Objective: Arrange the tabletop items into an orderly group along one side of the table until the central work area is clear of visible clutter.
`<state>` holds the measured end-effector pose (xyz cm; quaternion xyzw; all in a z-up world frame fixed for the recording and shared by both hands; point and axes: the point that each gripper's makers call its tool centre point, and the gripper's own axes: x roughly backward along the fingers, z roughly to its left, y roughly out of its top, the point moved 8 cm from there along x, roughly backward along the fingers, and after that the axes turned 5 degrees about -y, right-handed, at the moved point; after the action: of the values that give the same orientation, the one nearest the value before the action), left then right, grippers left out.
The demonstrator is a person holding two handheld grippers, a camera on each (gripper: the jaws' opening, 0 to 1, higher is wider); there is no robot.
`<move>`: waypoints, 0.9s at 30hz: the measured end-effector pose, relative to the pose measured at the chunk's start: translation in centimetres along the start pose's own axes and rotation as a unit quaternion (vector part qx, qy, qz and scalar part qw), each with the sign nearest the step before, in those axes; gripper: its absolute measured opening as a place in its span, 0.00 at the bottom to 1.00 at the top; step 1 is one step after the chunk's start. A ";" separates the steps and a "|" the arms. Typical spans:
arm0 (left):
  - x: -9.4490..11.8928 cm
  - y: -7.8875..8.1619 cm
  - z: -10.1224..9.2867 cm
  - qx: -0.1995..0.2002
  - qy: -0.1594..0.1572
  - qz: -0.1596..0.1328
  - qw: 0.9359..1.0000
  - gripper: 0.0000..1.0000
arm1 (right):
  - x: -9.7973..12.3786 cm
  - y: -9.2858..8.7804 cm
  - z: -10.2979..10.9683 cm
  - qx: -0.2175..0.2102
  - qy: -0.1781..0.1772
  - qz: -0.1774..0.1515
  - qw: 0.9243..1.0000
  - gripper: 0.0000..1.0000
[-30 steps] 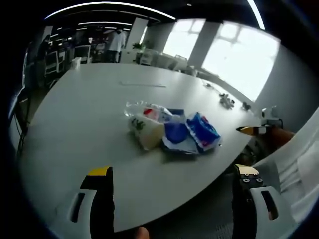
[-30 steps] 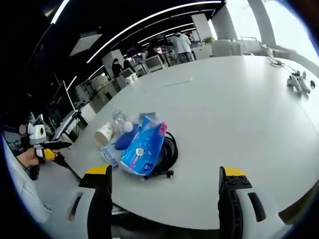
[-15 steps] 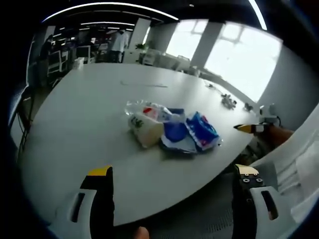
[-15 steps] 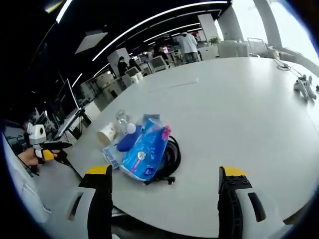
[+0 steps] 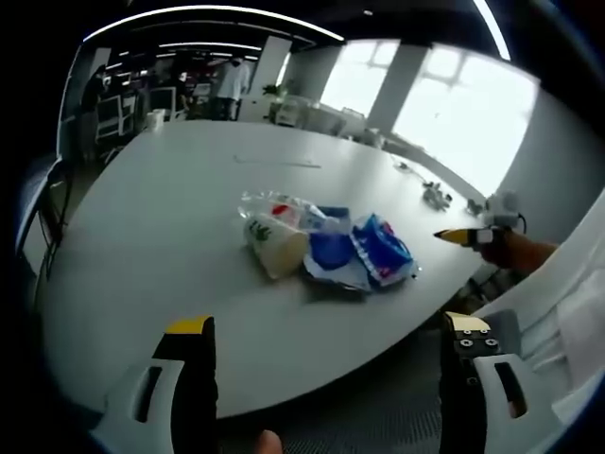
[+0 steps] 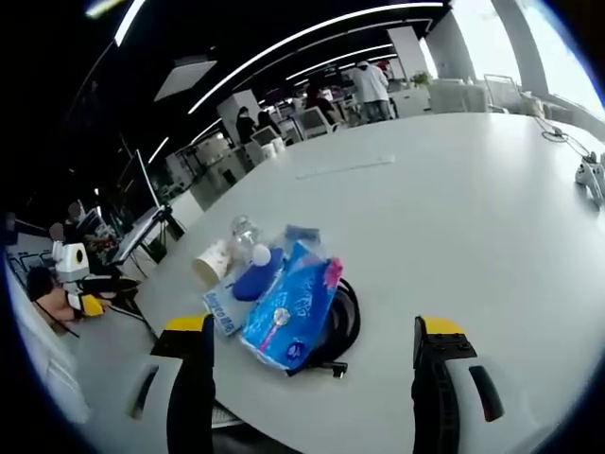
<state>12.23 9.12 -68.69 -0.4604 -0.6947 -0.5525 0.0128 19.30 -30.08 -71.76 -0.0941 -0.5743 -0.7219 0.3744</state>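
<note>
You are at a large white table (image 5: 142, 227) in an open office: bright windows (image 5: 454, 113) behind, ceiling light strips (image 6: 312, 33) overhead, what seem to be desks with monitors (image 6: 302, 118) far off.

Blk hand-held gripper (image 5: 326, 378) jaws, yellow tips

The table (image 6: 492, 189) carries one tight cluster near its edge. In the right gripper view, the tissue pack (image 6: 288, 317) lies on top of the coiled cable (image 6: 345, 322), the paper cup (image 6: 213, 262) lies on its side just left of the pack, and the bottle (image 6: 244, 232) sits just behind the cup, with a flat packet (image 6: 222, 307) under the pack's left edge.
</note>
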 end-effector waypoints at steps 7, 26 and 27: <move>0.8 -0.3 -0.2 0.011 0.014 -0.011 1.000 0.95 | -1.9 1.1 1.0 0.024 0.024 0.010 0.999 0.85; 3.3 -1.3 -1.4 0.048 0.037 -0.053 0.997 0.94 | -8.1 4.4 5.7 0.104 0.106 0.040 0.988 0.84; 3.4 -1.3 -1.5 0.053 0.038 -0.056 0.996 0.94 | -8.6 4.6 6.1 0.111 0.113 0.043 0.986 0.84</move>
<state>8.67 10.08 -67.32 -0.3983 -0.7467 -0.5318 0.0322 26.56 -21.16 -71.20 0.0053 -0.5998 -0.6431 0.4761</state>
